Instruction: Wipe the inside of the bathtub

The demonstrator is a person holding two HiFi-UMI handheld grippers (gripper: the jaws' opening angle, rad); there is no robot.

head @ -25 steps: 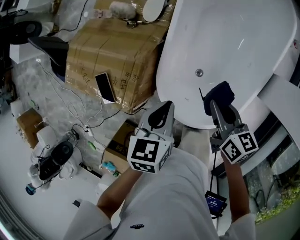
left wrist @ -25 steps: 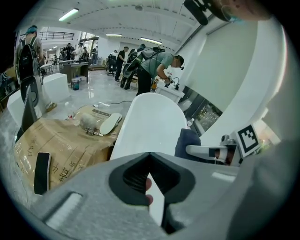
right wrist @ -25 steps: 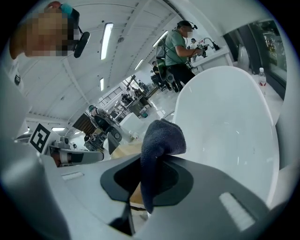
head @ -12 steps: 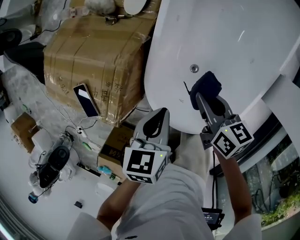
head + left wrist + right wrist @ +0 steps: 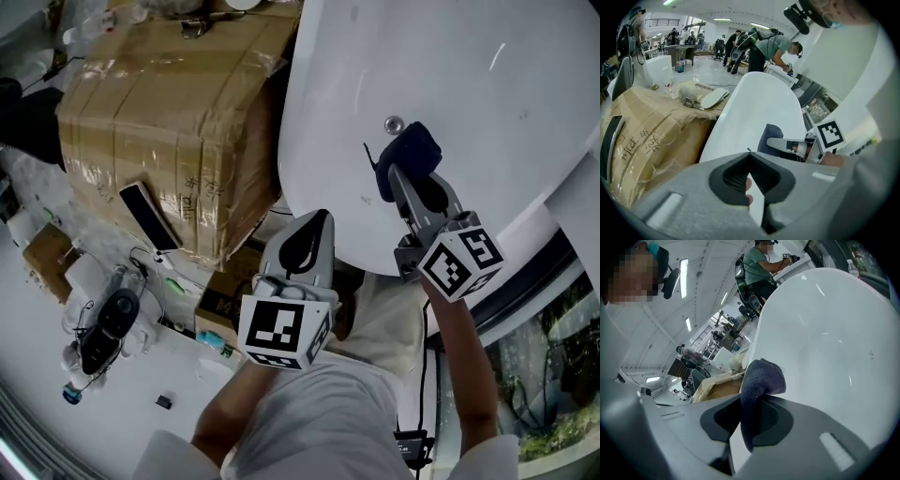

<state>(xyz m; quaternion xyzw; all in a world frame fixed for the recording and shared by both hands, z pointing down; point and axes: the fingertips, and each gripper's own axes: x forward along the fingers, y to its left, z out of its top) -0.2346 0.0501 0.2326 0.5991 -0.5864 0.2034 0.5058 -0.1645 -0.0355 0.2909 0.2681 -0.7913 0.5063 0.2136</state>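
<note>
Step looks like the wipe itself, early on, with most of the tub not yet reached; right gripper (image 5: pixel 401 180) has its jaws clamped on a dark blue cloth (image 5: pixel 409 155); in the right gripper view the cloth (image 5: pixel 761 376) is nipped between the black pads, with a bunched wad sticking out past the tips and a tail hanging down behind them; grip looks firm.

Wad sits against the inner wall of the white bathtub (image 5: pixel 497 103), at the near end and just beside the metal drain (image 5: pixel 393 123); contact looks likely, but I can't tell how hard it presses.

Next move, as a judgement: push the wad flat onto the wall and sweep along the curve, away from the drain toward the far end; the wrist has to follow the slope so cloth meets enamel, not the jaw tips; the smooth wall should let the cloth slide easily, so the pinch must hold.

Left gripper (image 5: pixel 317 225) hangs outside the tub's near rim, well apart from the cloth; in the left gripper view its tips (image 5: pixel 749 154) are pressed together with nothing held; idle.

Further out: taped cardboard box (image 5: pixel 159 103) just beside the tub, with a phone (image 5: pixel 148 216) leaning on its side.
</note>
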